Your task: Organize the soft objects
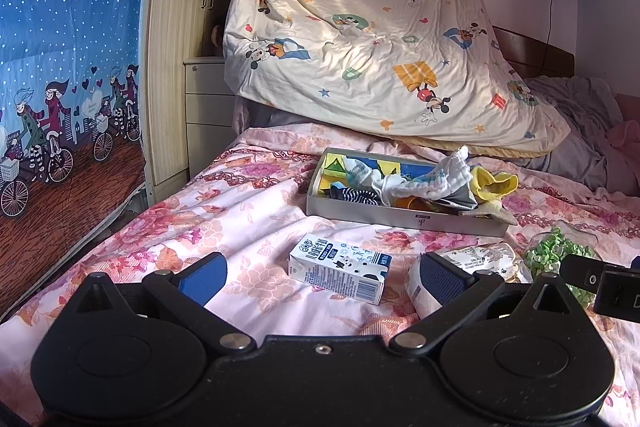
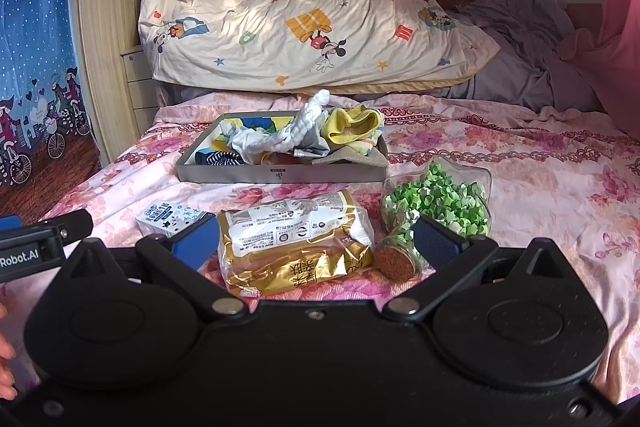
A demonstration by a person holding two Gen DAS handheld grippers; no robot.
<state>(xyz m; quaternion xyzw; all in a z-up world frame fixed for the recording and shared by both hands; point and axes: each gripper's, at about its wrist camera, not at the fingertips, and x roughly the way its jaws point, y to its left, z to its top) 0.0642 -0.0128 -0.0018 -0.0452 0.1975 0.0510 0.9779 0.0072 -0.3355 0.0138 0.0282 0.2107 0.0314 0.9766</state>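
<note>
Soft items: socks and cloths (image 2: 304,135) heaped in the grey tray (image 2: 280,175) on the bed (image 2: 540,187); light, limp, best pinched at a bunched fold.
Bread bag (image 2: 296,243): crinkly, squashable, before the tray.
Left hand-held gripper (image 1: 320,277): fingers apart, empty.
Right hand-held gripper (image 2: 316,239): fingers apart, empty.

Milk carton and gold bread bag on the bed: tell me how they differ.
The milk carton is a stiff white-and-blue box; the bread bag is a crinkled gold and clear pouch. The carton looks smaller than the bag. The carton sits in front of the open left gripper; the bag lies between the fingers of the open right gripper. Both lie on the floral sheet, outside the grey tray.
</note>
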